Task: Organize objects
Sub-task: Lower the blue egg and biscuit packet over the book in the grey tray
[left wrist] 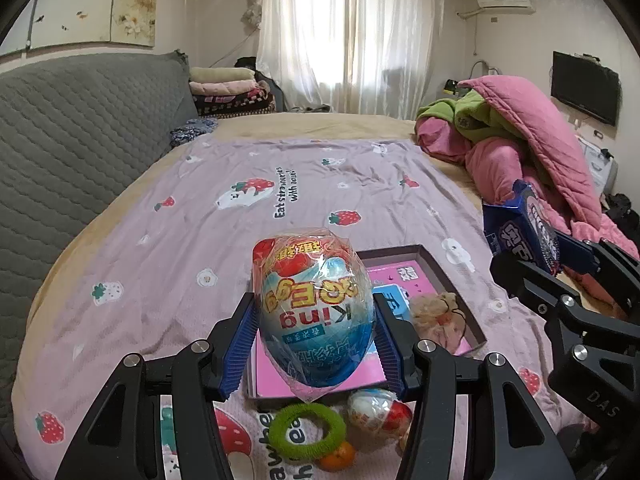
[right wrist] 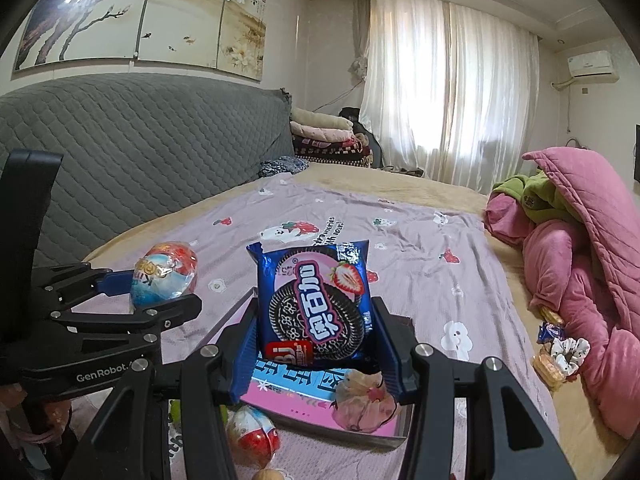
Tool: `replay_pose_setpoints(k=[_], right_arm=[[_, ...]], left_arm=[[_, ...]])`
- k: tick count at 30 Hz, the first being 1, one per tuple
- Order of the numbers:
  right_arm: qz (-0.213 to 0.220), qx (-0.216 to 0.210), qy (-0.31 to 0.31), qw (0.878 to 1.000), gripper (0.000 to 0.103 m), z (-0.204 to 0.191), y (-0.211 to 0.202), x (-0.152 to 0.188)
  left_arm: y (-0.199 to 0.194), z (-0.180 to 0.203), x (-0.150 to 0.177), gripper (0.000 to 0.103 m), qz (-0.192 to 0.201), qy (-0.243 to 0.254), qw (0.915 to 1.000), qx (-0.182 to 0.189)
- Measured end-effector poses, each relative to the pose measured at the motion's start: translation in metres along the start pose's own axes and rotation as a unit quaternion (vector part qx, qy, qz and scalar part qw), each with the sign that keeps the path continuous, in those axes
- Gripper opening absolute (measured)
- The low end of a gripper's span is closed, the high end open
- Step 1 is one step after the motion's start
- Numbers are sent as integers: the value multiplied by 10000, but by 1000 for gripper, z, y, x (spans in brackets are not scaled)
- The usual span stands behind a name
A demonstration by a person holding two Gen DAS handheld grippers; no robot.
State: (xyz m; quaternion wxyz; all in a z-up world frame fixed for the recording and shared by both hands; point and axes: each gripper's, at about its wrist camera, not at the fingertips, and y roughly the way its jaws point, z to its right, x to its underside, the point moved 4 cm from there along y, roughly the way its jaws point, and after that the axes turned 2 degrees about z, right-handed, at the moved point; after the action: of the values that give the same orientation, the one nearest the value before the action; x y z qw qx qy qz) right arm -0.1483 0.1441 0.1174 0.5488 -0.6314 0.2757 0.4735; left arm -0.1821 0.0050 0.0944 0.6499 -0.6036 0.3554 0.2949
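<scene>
My left gripper (left wrist: 314,344) is shut on a large wrapped toy egg (left wrist: 314,304), blue and red, held above the bed; the same egg (right wrist: 164,276) shows at the left of the right wrist view. My right gripper (right wrist: 316,344) is shut on a blue cookie packet (right wrist: 316,300) with a strawberry picture, seen edge-on as a blue packet (left wrist: 532,228) in the left wrist view. Below both lies an open dark box (left wrist: 440,268) with a pink lining, holding a small pink pouch (right wrist: 362,404). A smaller egg (left wrist: 378,410), a green hair ring (left wrist: 306,430) and a small orange (left wrist: 340,456) lie before the box.
A lilac strawberry sheet (left wrist: 240,216) covers the bed. Pink and green quilts (right wrist: 580,248) pile up at the right, with snack packets and a scrunchie (right wrist: 568,354) beside them. A grey quilted headboard (left wrist: 80,128) runs along the left.
</scene>
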Motion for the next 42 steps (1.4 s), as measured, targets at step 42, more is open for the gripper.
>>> replay_pose_setpoints(k=[42], right_arm=[[-566, -220, 32, 9981, 51, 6, 73, 36]], left_arm=[[82, -14, 23, 57, -595, -86, 9982, -79]])
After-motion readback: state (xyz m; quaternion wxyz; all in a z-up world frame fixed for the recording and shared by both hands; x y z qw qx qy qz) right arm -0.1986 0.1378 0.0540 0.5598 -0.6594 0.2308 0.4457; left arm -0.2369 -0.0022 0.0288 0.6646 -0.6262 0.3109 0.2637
